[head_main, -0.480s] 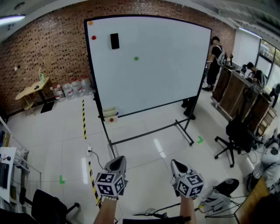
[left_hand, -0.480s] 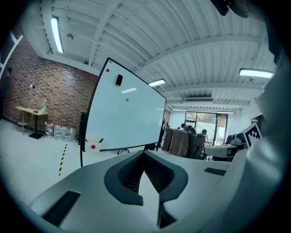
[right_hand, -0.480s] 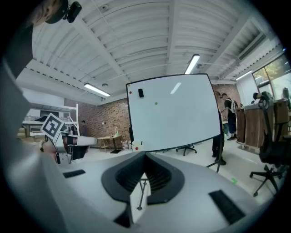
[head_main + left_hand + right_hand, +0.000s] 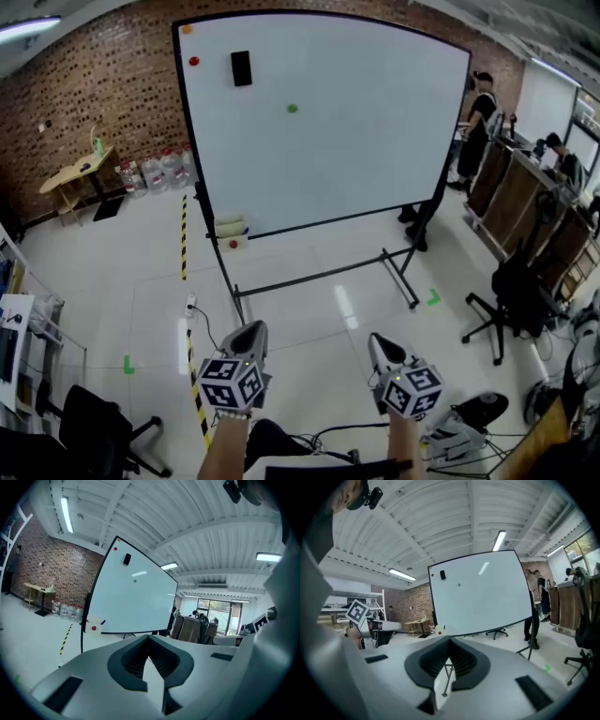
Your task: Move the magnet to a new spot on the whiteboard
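Observation:
A large whiteboard (image 4: 356,122) on a wheeled stand stands ahead across the floor. On it sit a green magnet (image 4: 292,109), a red magnet (image 4: 194,62), an orange one (image 4: 187,29) at the top left corner and a black eraser (image 4: 242,68). My left gripper (image 4: 247,336) and right gripper (image 4: 381,345) hang low in the head view, well short of the board, both shut and empty. The left gripper view shows the board (image 4: 140,602) and green magnet (image 4: 135,580) beyond the shut left gripper (image 4: 149,638). The right gripper view shows the green magnet (image 4: 459,585) above the shut right gripper (image 4: 450,640).
The board's frame and feet (image 4: 319,277) reach toward me. Its tray (image 4: 231,230) holds a red magnet (image 4: 233,244). People stand at a wooden counter (image 4: 525,216) on the right, with an office chair (image 4: 506,291) nearby. Yellow-black floor tape (image 4: 184,234), water bottles (image 4: 150,173) and a small table (image 4: 75,178) lie left.
The head view has shifted: the whiteboard looks slightly nearer and higher in frame. Both grippers keep their places low in the view, still shut.

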`<state>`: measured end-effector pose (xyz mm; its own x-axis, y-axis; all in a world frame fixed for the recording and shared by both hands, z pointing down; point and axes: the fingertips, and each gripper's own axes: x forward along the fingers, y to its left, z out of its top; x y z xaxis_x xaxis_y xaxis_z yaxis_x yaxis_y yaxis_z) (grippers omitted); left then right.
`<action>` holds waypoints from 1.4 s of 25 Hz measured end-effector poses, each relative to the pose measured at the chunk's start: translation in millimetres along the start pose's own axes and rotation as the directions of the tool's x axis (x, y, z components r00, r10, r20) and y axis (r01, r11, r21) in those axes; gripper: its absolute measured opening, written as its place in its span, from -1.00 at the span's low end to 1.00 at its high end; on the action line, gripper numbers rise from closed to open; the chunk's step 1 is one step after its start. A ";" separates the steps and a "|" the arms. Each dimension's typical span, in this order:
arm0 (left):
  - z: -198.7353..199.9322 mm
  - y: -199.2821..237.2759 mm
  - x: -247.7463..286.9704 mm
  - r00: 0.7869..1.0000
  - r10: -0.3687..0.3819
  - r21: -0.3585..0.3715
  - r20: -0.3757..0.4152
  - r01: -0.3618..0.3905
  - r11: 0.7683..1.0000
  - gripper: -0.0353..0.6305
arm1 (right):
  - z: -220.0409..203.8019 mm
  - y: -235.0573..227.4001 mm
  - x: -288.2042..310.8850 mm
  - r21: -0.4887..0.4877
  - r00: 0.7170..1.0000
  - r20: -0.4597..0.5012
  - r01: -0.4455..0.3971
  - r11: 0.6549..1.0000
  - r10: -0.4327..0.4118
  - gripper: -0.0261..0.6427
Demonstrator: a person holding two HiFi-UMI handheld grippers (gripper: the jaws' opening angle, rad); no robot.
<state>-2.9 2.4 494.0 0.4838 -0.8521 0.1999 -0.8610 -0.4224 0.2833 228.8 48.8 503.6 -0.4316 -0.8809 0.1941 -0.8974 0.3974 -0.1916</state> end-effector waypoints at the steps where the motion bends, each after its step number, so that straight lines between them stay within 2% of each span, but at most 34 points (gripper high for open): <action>1: 2.0 2.4 4.1 1.000 0.003 -0.009 0.000 -0.003 1.000 -0.90 | 2.3 -4.4 4.9 0.002 1.000 0.002 -0.001 1.000 0.001 -0.90; 4: 7.4 11.2 18.1 1.000 0.001 -0.036 -0.002 -0.001 0.999 -0.90 | 7.0 -15.7 22.5 0.012 1.000 0.009 0.001 1.000 -0.001 -0.90; 13: 42.3 55.6 87.5 1.000 -0.002 0.008 -0.007 0.002 1.000 -0.90 | 33.6 -33.8 97.6 0.009 0.999 0.032 0.021 1.000 -0.022 -0.90; 25: 130.7 156.2 178.5 0.998 -0.061 0.050 -0.007 0.061 0.997 -0.90 | 102.6 -29.1 242.7 -0.033 0.994 0.060 0.092 0.995 -0.090 -0.90; 29: 145.4 185.7 198.9 0.996 -0.093 0.056 -0.017 0.093 0.994 -0.90 | 116.1 -23.0 280.1 -0.044 0.990 0.080 0.120 0.992 -0.117 -0.89; 35: 158.9 199.5 227.2 0.990 -0.138 0.057 -0.024 0.139 0.989 -0.90 | 147.2 -32.5 319.0 -0.083 0.986 0.110 0.137 0.987 -0.127 -0.89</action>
<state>-89.8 -324.6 446.9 0.6013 -0.7782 0.1811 -0.7930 -0.5535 0.2546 133.8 -283.0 430.1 -0.3012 -0.9472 0.1096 -0.9524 0.2932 -0.0833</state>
